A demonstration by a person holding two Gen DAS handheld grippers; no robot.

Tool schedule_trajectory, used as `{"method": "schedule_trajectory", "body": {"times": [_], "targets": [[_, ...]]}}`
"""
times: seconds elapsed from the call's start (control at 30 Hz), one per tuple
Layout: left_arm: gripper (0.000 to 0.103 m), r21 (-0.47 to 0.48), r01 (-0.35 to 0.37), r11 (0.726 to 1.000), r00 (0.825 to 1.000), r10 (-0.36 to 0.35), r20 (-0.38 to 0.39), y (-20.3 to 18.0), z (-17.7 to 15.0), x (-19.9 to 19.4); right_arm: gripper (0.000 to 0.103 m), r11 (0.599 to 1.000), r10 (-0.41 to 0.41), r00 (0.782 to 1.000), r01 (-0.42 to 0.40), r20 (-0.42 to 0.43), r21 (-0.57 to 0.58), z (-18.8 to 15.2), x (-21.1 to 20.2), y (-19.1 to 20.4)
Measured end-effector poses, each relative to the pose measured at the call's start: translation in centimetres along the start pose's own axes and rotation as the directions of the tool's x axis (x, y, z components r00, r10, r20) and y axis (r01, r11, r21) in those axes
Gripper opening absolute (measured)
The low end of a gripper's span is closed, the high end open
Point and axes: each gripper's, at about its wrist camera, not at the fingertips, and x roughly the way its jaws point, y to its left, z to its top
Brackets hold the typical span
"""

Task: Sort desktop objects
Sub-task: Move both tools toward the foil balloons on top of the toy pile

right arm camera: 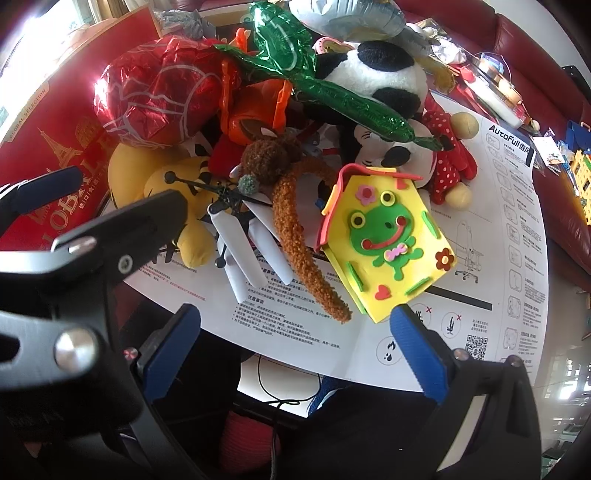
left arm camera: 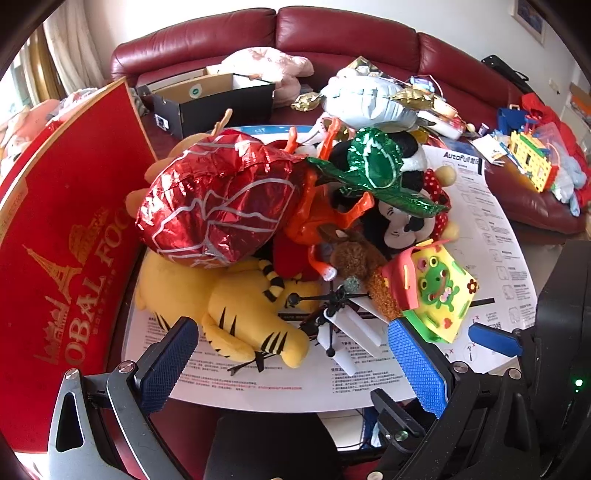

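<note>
A pile of toys lies on a white instruction sheet (left arm camera: 491, 236). It holds a red foil balloon (left arm camera: 214, 199), a green foil balloon (left arm camera: 373, 166), a yellow tiger plush (left arm camera: 236, 314), a Minnie plush (left arm camera: 399, 225), a small toy helicopter (left arm camera: 332, 314) and a yellow foam frog house (left arm camera: 432, 291). My left gripper (left arm camera: 291, 354) is open and empty, just short of the tiger and helicopter. My right gripper (right arm camera: 299, 347) is open and empty at the sheet's near edge. The frog house (right arm camera: 384, 236) and a brown fuzzy headband (right arm camera: 303, 236) lie just ahead of it.
A big red gift box (left arm camera: 66, 258) stands at the left edge of the table. A black cardboard box (left arm camera: 218, 99) and a silver balloon (left arm camera: 369, 99) lie behind the pile. A dark red sofa (left arm camera: 332, 33) with building-block toys (left arm camera: 532, 158) surrounds the table.
</note>
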Motion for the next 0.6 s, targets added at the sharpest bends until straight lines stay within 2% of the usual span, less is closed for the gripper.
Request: {"method": "schedule_trajectory", "body": {"times": [0.13,0.27,0.47,0.6], "targets": [[0.103,-0.012,-0.003,1.0,1.0,0.003,-0.014,-0.15,-0.16,0.25,0.103,1.0,0.001,1.0,-0.001,0.0,0.0,0.02,-0.01,-0.03],[0.103,-0.021,0.023,1.0,0.999,-0.024,-0.029,0.17,-0.14,0.3,0.103,1.0,0.003,1.0,-0.003,0.001,0.0,0.03,-0.02,-0.07],[0.103,-0.007,-0.034,0.999,0.999,0.033,-0.033,0.05,-0.59,0.76,0.103,1.0,0.005,1.0,-0.005,0.001,0.0,0.05,-0.04,-0.12],[0.103,-0.005,-0.015,1.0,1.0,0.015,-0.023,0.11,-0.66,0.6,0.103,1.0,0.006,1.0,-0.006,0.001,0.001,0.07,-0.06,-0.16]]}}
